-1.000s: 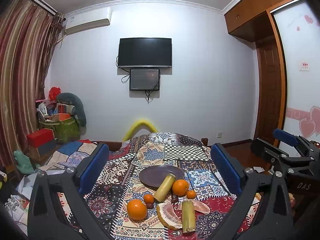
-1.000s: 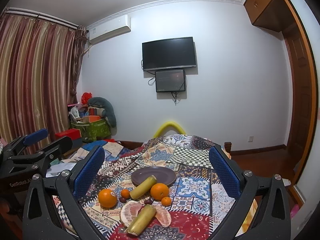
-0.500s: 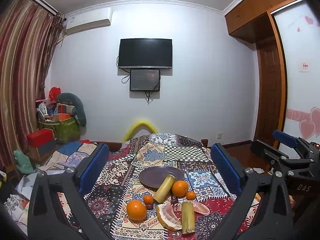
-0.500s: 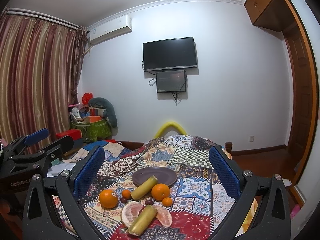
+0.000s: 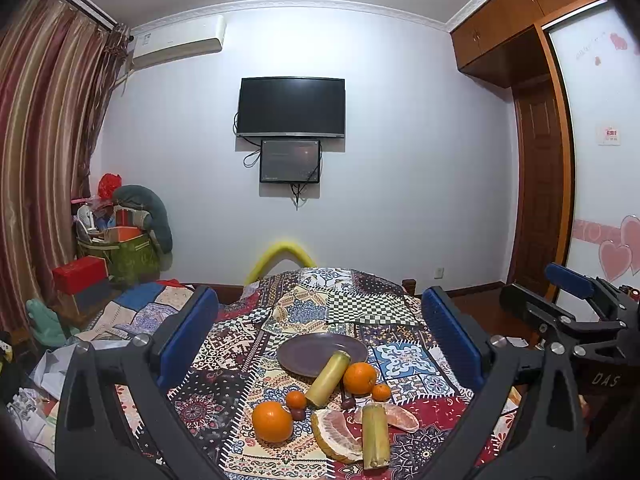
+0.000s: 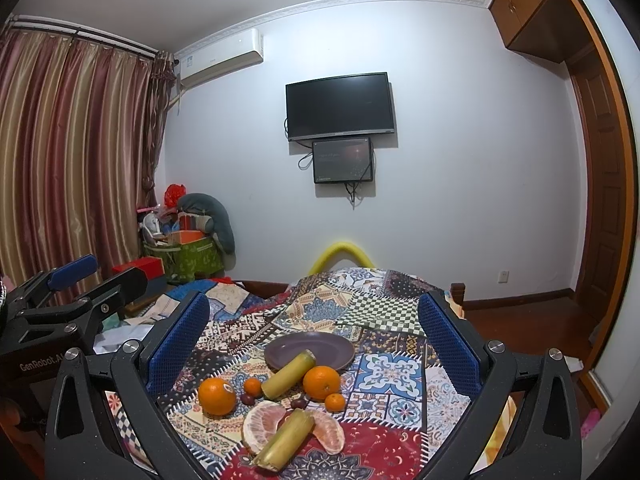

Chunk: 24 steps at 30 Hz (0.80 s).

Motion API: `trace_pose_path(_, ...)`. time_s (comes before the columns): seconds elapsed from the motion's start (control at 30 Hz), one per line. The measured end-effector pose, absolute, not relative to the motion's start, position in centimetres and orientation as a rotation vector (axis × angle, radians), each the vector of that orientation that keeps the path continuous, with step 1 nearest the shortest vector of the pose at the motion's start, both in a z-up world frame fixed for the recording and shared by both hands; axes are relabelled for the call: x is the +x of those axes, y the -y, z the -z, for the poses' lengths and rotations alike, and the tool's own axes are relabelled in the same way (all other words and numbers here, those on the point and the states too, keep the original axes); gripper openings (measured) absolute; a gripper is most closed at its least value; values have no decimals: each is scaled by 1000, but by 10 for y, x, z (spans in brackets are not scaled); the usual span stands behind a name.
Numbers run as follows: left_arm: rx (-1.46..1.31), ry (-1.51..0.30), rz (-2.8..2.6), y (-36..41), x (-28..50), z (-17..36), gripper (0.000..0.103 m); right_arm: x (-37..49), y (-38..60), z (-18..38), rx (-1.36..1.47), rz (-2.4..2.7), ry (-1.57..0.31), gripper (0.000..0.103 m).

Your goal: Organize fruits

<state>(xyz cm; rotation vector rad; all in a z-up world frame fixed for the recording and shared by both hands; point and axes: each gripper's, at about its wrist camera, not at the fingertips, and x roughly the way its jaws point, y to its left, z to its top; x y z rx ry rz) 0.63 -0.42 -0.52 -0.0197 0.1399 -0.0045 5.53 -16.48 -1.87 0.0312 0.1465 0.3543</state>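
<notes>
A dark purple plate point(image 5: 320, 352) point(image 6: 320, 344) sits mid-table on a patchwork cloth. One sugarcane piece point(image 5: 329, 378) point(image 6: 289, 374) leans on its near rim. Around it lie two big oranges point(image 5: 272, 421) point(image 5: 360, 378), two small tangerines point(image 5: 296, 399) point(image 5: 381, 392), small dark fruits point(image 5: 297, 413), pomelo pieces point(image 5: 336, 436) point(image 6: 266, 426) and a second sugarcane piece point(image 5: 375, 436) point(image 6: 286, 438). My left gripper point(image 5: 320, 344) is open and empty, above and short of the fruit. My right gripper point(image 6: 314, 344) is open and empty likewise.
The right gripper shows at the right edge of the left wrist view point(image 5: 576, 320); the left gripper shows at the left edge of the right wrist view point(image 6: 60, 308). Boxes and a green bag point(image 5: 120, 256) crowd the floor at left. A yellow chair back point(image 5: 280, 256) rises behind the table.
Both views have crept slightly forward and down towards the table. The fruit and plate have not moved. Both grippers stay open.
</notes>
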Motion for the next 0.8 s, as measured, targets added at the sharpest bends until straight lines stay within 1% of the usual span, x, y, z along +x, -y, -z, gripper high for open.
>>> trace_pose_path(0.8,-40,-139,2,0,7,6,103,56,163,21,33,-349,-155,103)
